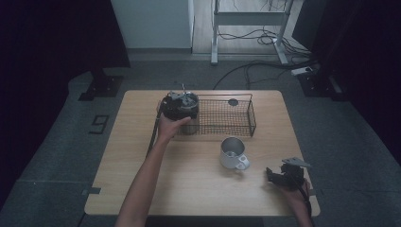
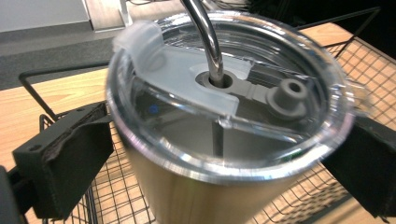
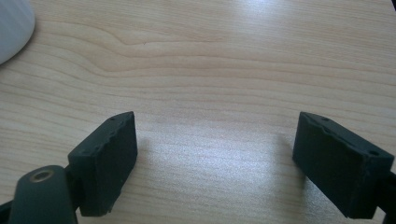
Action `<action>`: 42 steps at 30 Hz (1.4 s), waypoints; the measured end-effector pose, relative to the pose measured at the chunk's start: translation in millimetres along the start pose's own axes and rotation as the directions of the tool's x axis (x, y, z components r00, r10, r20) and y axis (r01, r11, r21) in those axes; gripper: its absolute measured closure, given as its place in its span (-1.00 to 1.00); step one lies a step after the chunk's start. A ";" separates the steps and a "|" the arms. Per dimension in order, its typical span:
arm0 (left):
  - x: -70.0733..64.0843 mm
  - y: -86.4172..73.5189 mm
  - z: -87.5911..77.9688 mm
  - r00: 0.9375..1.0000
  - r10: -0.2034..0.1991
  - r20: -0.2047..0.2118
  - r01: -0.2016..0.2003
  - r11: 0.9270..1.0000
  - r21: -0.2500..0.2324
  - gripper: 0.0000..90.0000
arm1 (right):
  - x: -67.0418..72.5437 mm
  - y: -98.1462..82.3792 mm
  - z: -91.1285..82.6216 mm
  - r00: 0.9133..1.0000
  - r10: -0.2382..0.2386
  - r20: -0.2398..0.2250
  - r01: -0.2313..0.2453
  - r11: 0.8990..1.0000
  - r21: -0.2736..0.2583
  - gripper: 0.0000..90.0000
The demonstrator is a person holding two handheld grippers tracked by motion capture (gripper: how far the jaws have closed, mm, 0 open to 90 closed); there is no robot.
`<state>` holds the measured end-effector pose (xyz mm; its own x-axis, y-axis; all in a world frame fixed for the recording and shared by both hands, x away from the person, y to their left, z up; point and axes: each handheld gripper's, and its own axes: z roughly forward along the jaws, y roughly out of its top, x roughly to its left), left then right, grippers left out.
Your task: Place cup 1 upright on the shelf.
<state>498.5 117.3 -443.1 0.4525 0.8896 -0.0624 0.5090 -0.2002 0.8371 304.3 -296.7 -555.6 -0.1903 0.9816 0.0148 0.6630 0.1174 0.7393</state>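
A steel tumbler (image 2: 205,196) with a clear lid (image 2: 224,93) and a bent metal straw (image 2: 205,32) stands upright in the left end of a black wire basket (image 1: 236,96). My left gripper (image 2: 229,135) is open; its jaws stand on either side of the tumbler just under the lid, with small gaps to its wall. In the high view the left gripper (image 1: 182,106) hangs over that end of the basket and hides most of the tumbler. My right gripper (image 3: 215,140) is open and empty, low over bare wood near the table's front right corner (image 1: 276,174).
A white mug (image 1: 232,153) with its handle toward the front right stands in front of the basket, left of the right gripper; its edge shows as the mug (image 3: 11,28). A small black round thing (image 1: 233,101) lies in the basket's far side. The table's (image 1: 142,189) left half is bare wood.
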 end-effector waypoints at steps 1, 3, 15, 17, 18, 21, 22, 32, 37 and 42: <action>-0.1 -0.5 -3.4 1.000 0.004 0.005 -0.004 1.000 -0.001 -1.00 | 0.1 0.2 0.2 1.000 0.003 0.002 -0.003 1.000 0.001 -0.70; 0.1 -2.9 -10.1 1.000 0.009 0.015 -0.009 1.000 -0.003 -1.00 | 0.1 0.4 0.5 1.000 0.004 0.003 -0.004 1.000 0.000 -0.70; 5.6 -10.8 -31.9 0.999 -0.008 0.033 0.009 0.999 -0.032 -1.00 | -0.2 0.5 0.6 1.000 0.008 0.010 -0.008 1.000 0.000 -0.70; 5.1 -13.3 -35.5 0.999 -0.008 0.034 0.009 0.999 -0.033 -0.99 | -0.2 0.5 0.6 1.000 0.008 0.009 -0.008 1.000 0.000 -0.70; 4.4 -14.9 -37.4 0.999 -0.007 0.037 0.008 0.999 -0.037 -0.99 | -0.3 0.6 0.7 1.000 0.008 0.009 -0.008 1.000 0.000 -0.70; 1.3 -21.1 -42.5 0.999 0.008 0.040 -0.006 0.999 -0.045 -0.97 | -0.3 0.6 0.8 1.000 0.008 0.009 -0.008 1.000 0.000 -0.70; 0.3 -23.5 -44.2 0.999 0.016 0.041 -0.015 0.999 -0.041 -0.94 | -0.3 0.6 0.8 1.000 0.008 0.009 -0.008 1.000 0.000 -0.70; -3.4 -43.9 -63.2 0.998 0.016 0.066 -0.013 0.999 -0.038 -0.84 | -0.2 0.7 0.6 1.000 0.008 0.009 -0.008 1.000 0.001 -0.70; -8.2 -59.9 -82.8 0.996 0.020 0.089 -0.017 0.999 -0.042 -0.78 | 0.0 0.7 0.6 1.000 0.009 0.010 -0.009 1.000 0.001 -0.70; -6.9 -71.5 -91.1 0.996 0.003 0.087 -0.002 1.000 -0.018 -0.68 | 0.0 0.7 0.6 1.000 0.009 0.010 -0.009 1.000 0.002 -0.70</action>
<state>392.3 162.8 -453.0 0.5165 0.8496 -0.1068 0.4948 -0.1944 0.8470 305.3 -296.5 -555.5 -0.1772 0.9841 0.0149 0.6658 0.1087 0.7381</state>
